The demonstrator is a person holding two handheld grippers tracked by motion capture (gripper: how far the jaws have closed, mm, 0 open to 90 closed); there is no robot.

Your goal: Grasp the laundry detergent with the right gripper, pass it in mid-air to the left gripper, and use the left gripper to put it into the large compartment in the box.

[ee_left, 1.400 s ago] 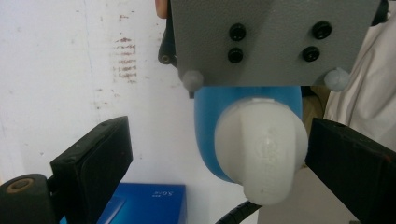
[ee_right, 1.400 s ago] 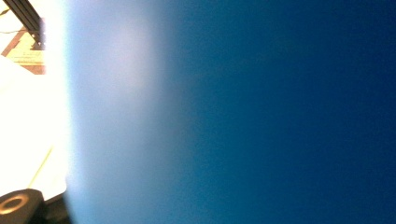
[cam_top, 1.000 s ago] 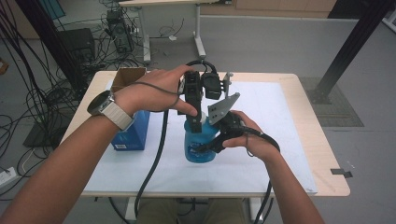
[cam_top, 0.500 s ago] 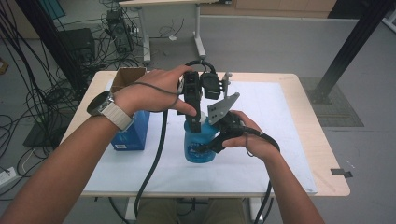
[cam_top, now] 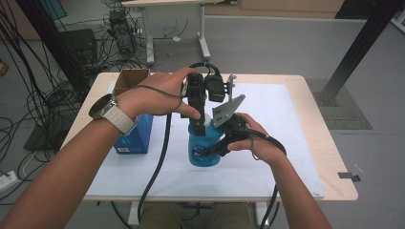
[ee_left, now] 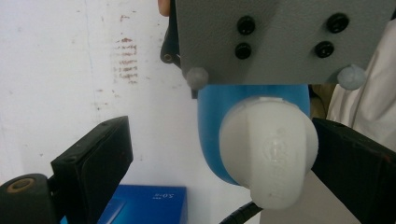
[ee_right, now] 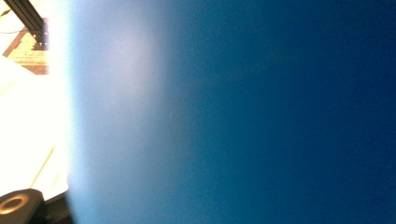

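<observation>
A blue bottle [cam_top: 203,151] with a white cap [cam_top: 201,125] stands upright on the white mat [cam_top: 282,143]. My right gripper [cam_top: 212,149] comes in from the right and is shut on the bottle's body, whose blue wall [ee_right: 233,112] sits right against its camera. My left gripper [cam_top: 198,117] points straight down over the cap. Its jaws are open around the white cap [ee_left: 268,149]: the left jaw stands well clear of it, the right jaw is close beside it. The right gripper's grey plate [ee_left: 285,42] hides the rest of the bottle [ee_left: 243,100].
A blue box [cam_top: 136,136] lies on the mat left of the bottle, with an open cardboard box [cam_top: 130,78] behind it. Cables trail from both grippers over the table's front edge [cam_top: 219,195]. Desk legs and wiring stand on the floor beyond.
</observation>
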